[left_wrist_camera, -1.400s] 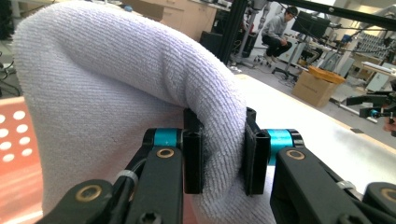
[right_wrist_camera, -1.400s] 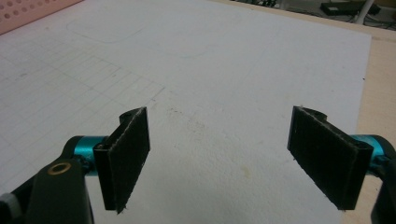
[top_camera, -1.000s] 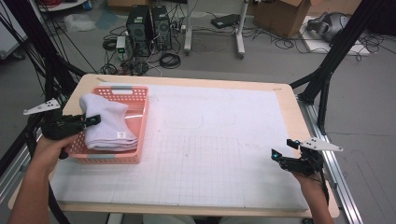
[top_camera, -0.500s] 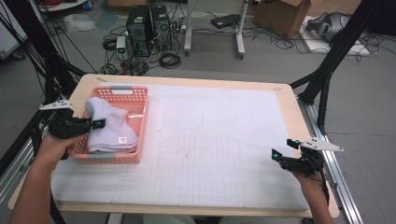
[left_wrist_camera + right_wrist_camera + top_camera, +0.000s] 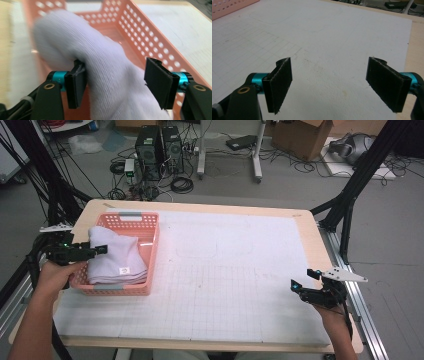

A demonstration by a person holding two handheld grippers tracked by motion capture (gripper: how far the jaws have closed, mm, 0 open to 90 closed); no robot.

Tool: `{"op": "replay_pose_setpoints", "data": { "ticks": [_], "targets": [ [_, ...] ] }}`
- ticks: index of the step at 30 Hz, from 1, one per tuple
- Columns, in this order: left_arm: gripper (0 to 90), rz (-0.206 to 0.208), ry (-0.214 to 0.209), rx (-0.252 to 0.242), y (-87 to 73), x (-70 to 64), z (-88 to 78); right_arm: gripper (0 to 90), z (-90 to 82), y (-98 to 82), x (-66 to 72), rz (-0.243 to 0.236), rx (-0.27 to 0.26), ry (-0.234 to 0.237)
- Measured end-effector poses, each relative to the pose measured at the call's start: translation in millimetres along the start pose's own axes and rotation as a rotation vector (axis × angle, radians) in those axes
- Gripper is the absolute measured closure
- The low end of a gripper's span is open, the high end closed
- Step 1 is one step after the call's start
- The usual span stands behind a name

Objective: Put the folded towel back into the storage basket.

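Releasing looked to be the step in hand: the left gripper [image 5: 113, 82] had just been opening its jaws around a white folded cloth [image 5: 105, 75], which lay in a pink perforated basket [image 5: 142, 227] at the left end of the surface [image 5: 240, 285]. In the left gripper view the cloth's ribbed fold still ran between the two black pads; the pad on the left of that view touched or nearly touched the fabric, while the other stood clear of it, so the jaws were spread and no longer pinching. In the high view the left gripper [image 5: 100, 251] sat at the basket's outer side, its tips over the rim and reaching onto the cloth [image 5: 117, 257]. The right gripper [image 5: 329, 85] hung well apart from all of this, over bare white gridded matting, its jaws wide and nothing between them; in the high view it [image 5: 300, 287] was near the surface's right edge. Judging from this, the cloth was already placed, and the next move would call for drawing the left gripper back and up, away from the fold, without snagging the fabric on the near pad or nudging the basket. A small square label [image 5: 123, 270] showed on the cloth's front edge, ahead of the left gripper, but it was too small to read. No other brand or writing could be made out.
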State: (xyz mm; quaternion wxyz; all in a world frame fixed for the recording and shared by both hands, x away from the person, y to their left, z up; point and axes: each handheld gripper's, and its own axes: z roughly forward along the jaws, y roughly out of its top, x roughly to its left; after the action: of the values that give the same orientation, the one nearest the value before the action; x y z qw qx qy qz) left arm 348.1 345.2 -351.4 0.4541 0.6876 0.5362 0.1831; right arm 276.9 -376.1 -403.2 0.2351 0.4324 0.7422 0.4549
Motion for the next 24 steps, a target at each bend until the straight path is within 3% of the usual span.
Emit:
{"op": "replay_pose_setpoints", "data": {
  "ticks": [3, 6, 11, 18, 24],
  "targets": [
    [34.1, 0.005, 0.052, -0.061, 5.9, -0.1, -11.8, 20.1, -0.3, -0.2, -0.4, 0.001, 0.003, 0.000],
    [34.2, 0.015, 0.040, -0.052, 7.7, -4.5, -14.8, 20.2, -0.5, -0.3, -1.0, 0.004, -0.001, 0.000],
    [35.4, 0.047, 0.024, 0.056, 1.1, -17.4, -0.5, 20.2, -0.9, 0.6, -0.2, 0.001, -0.002, 0.001],
    [34.9, 0.055, 0.113, 0.163, -5.1, -24.5, 24.5, 20.1, -2.4, 0.6, -1.0, 0.004, -0.004, 0.000],
    [33.1, 0.078, 0.186, 0.315, -7.5, -27.5, 50.9, 20.1, -1.5, 0.8, -0.2, 0.001, -0.003, 0.002]
  ]
}}
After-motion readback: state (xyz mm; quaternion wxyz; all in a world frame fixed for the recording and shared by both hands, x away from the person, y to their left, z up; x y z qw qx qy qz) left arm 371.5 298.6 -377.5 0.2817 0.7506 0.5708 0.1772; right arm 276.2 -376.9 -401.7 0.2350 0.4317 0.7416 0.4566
